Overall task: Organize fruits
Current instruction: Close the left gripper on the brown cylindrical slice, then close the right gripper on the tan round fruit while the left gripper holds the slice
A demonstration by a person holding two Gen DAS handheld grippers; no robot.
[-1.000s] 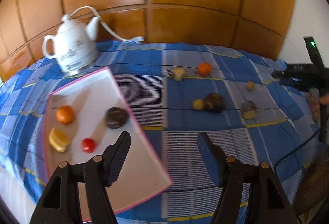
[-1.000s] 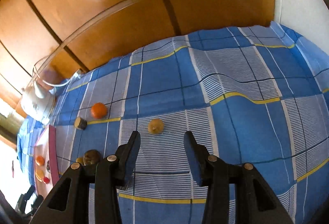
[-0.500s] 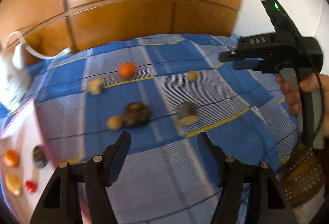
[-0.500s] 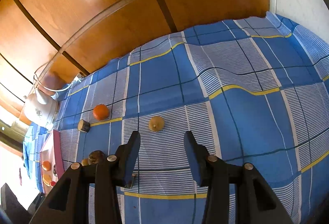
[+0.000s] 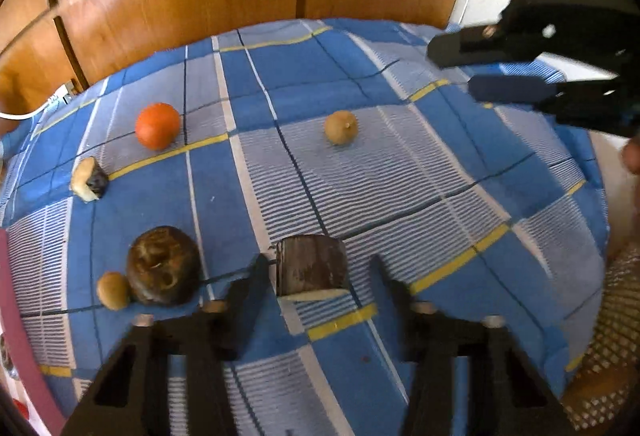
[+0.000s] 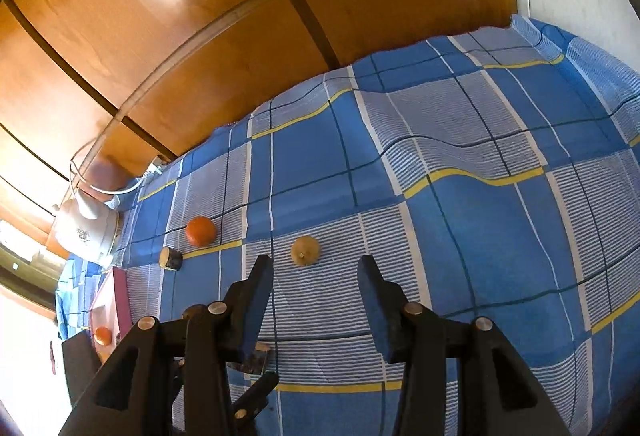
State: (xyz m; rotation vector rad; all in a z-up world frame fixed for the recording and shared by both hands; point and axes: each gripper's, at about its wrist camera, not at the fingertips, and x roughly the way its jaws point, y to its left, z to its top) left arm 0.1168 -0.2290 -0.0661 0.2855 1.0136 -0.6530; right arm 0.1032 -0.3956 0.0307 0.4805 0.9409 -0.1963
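A dark brown fruit chunk (image 5: 311, 266) with a pale cut face lies on the blue checked cloth (image 5: 400, 171), between the closing jaws of the left gripper (image 5: 316, 276), pads not yet touching. The right gripper (image 6: 316, 286) stands apart, empty, above a tan fruit (image 6: 305, 251). No readable writing.

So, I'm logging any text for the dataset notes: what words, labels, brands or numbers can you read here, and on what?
None can be read.
White kettle: a small dark emblem, too small to make out; no words.
Right tongs: blurred, no readable marking.
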